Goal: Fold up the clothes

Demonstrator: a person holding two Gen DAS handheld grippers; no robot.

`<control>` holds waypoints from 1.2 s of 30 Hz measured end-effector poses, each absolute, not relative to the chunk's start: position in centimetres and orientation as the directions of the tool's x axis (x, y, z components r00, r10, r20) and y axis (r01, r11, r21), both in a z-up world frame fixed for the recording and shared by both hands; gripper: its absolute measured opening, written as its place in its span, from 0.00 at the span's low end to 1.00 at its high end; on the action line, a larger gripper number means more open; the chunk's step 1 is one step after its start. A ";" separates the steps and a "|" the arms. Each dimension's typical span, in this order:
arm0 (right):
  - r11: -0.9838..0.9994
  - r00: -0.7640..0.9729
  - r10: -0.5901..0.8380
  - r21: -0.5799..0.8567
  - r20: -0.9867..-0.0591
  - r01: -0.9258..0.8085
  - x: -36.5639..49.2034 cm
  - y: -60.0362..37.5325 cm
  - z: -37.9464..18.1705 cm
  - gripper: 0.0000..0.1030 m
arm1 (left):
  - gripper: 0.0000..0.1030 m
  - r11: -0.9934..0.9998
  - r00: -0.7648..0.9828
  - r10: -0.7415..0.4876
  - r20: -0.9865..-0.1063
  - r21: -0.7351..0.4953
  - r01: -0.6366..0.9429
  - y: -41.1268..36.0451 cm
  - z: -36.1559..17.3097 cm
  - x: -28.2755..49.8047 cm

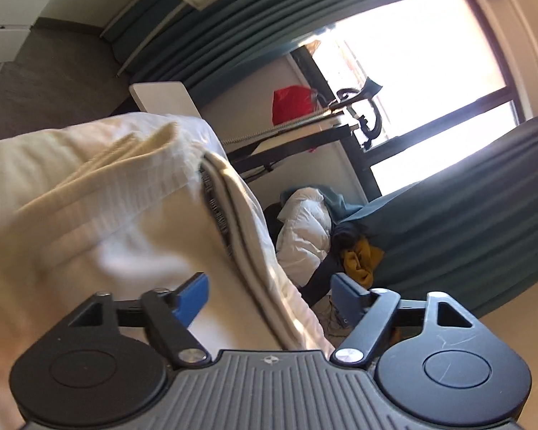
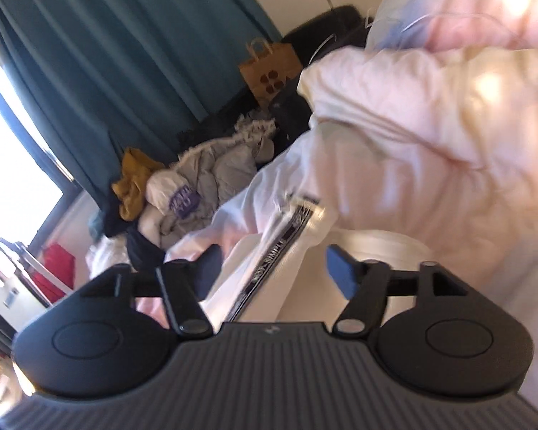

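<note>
A cream garment (image 1: 100, 215) with a black lettered band along its seam (image 1: 215, 211) lies bunched on the bed in the left wrist view. My left gripper (image 1: 270, 295) is open, its blue pads (image 1: 193, 297) apart on either side of the garment's edge. In the right wrist view the same pale garment (image 2: 430, 150) shows its lettered band (image 2: 287, 247) running between my fingers. My right gripper (image 2: 272, 272) is open over it, pads (image 2: 340, 272) apart. Neither gripper holds cloth.
A heap of clothes, white, grey and mustard (image 2: 183, 193), lies by the teal curtain (image 2: 100, 53). A brown paper bag (image 2: 269, 68) stands behind it. A bright window (image 1: 423, 71), a dark desk (image 1: 297, 136) and a red bag (image 1: 290, 104) are across the room.
</note>
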State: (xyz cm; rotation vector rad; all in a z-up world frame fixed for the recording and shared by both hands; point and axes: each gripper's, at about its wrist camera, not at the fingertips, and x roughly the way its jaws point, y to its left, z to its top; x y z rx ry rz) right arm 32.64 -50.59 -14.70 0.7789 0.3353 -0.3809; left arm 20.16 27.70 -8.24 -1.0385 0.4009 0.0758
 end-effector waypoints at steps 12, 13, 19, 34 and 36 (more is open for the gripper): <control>0.431 0.863 -0.013 0.776 -0.505 0.460 26.4 -51.5 -23.5 0.76 | 0.78 0.302 0.847 -0.183 -0.500 -0.848 -0.435 29.8 -16.3 20.1; 0.416 0.873 0.003 0.795 -0.488 0.443 27.0 -51.5 -24.1 0.76 | 0.78 0.291 0.854 -0.172 -0.491 -0.853 -0.432 30.1 -16.5 20.6; 0.474 0.910 -0.075 0.788 -0.407 0.391 30.0 -51.1 -24.4 0.67 | 0.55 0.324 0.871 -0.100 -0.481 -0.844 -0.428 31.2 -16.8 23.9; 0.524 0.945 -0.125 0.789 -0.301 0.321 24.2 -51.2 -15.8 0.11 | 0.14 0.417 0.916 -0.032 -0.400 -0.838 -0.351 33.5 -6.8 17.1; 0.505 0.943 -0.123 0.799 -0.308 0.327 21.4 -51.9 -15.9 0.10 | 0.14 0.392 0.909 -0.027 -0.416 -0.841 -0.373 34.6 -6.4 14.1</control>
